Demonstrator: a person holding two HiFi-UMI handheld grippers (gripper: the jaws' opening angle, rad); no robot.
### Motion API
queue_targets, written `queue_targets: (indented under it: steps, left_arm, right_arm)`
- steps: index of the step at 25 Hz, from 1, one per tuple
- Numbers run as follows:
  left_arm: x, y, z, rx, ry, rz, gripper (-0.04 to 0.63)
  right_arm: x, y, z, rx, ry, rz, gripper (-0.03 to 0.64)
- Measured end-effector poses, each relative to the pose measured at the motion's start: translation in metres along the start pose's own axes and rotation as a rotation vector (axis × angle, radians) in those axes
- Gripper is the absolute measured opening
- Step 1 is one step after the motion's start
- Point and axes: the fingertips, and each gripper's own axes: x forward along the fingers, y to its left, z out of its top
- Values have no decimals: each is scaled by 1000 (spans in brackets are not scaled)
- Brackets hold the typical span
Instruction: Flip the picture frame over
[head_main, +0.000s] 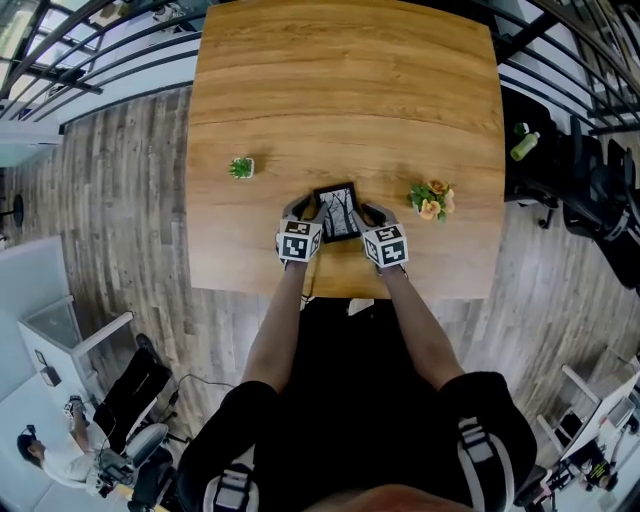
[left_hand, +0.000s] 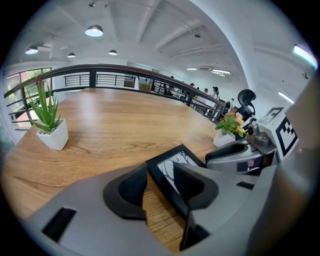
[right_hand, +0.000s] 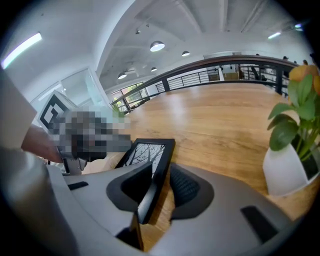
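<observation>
A small black picture frame (head_main: 338, 210) lies picture side up on the wooden table (head_main: 340, 80), near its front edge. My left gripper (head_main: 302, 208) straddles the frame's left edge (left_hand: 159, 171). In the left gripper view (left_hand: 160, 175) bare wood shows between the left pad and the frame, so the jaws stand open around it. My right gripper (head_main: 372, 212) straddles the frame's right edge (right_hand: 159, 165). In the right gripper view (right_hand: 161, 175) a gap of wood shows beside the right pad, so that grip is open too. The print (right_hand: 144, 151) shows bare trees.
A small green plant in a white pot (head_main: 241, 167) stands left of the frame, also in the left gripper view (left_hand: 48, 131). A white pot of orange flowers (head_main: 432, 200) stands to the right, close to my right gripper (right_hand: 290, 165). Railings and office chairs surround the table.
</observation>
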Motion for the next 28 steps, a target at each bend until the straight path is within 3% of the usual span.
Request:
queue_targets:
  steps: [7,11,14,28]
  left_arm:
    - [-25,-1,15,-25,-76,56,160]
    - [-53,-2,32,-2,-187,142,68]
    - [-70,-9,39,13,-242,176,44]
    - [-122,-50,28,-29,-291,274,29]
  right_arm:
    - [-26,-1,23,-71,-75,29,7]
    - [-48,-10,32,-133,-108,-4,6]
    - [-64,-16,35,-166,-127,-16,6]
    - [-119,-15,40,-267,-176,61,6]
